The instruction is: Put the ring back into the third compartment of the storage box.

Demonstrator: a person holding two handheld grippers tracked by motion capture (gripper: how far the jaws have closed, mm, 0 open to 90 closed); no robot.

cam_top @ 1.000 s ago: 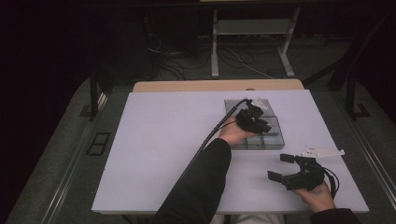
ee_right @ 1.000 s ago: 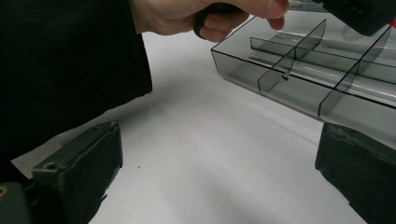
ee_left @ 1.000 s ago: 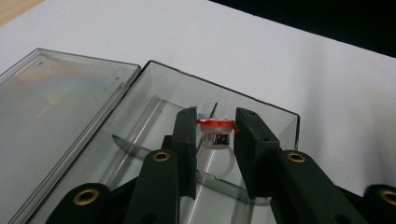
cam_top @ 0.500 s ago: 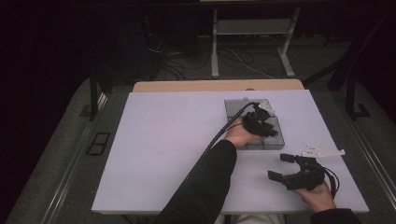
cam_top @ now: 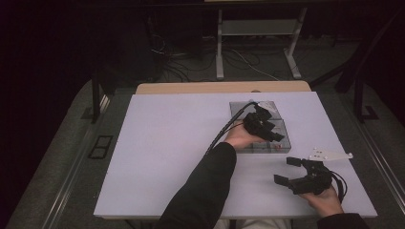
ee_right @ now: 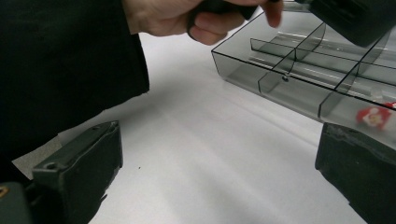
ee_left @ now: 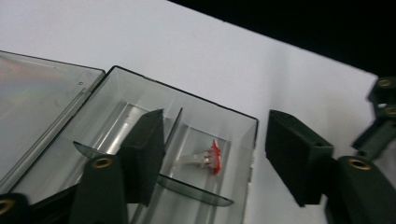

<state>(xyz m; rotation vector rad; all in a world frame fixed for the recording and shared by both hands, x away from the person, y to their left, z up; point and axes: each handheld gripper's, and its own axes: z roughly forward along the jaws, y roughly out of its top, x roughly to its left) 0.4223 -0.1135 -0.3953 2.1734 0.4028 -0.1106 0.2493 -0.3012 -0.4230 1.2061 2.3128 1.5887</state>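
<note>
In the corner compartment, the red-and-clear piece [ee_left: 208, 157] lies between the jaws (just opening).

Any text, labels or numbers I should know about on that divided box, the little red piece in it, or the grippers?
No readable text anywhere.
Clear divided box: no label or marking.
Small red and white piece in its end compartment: pale marks on it, too small and blurred to read.
Left gripper and right gripper: plain black jaws, no print.
</note>
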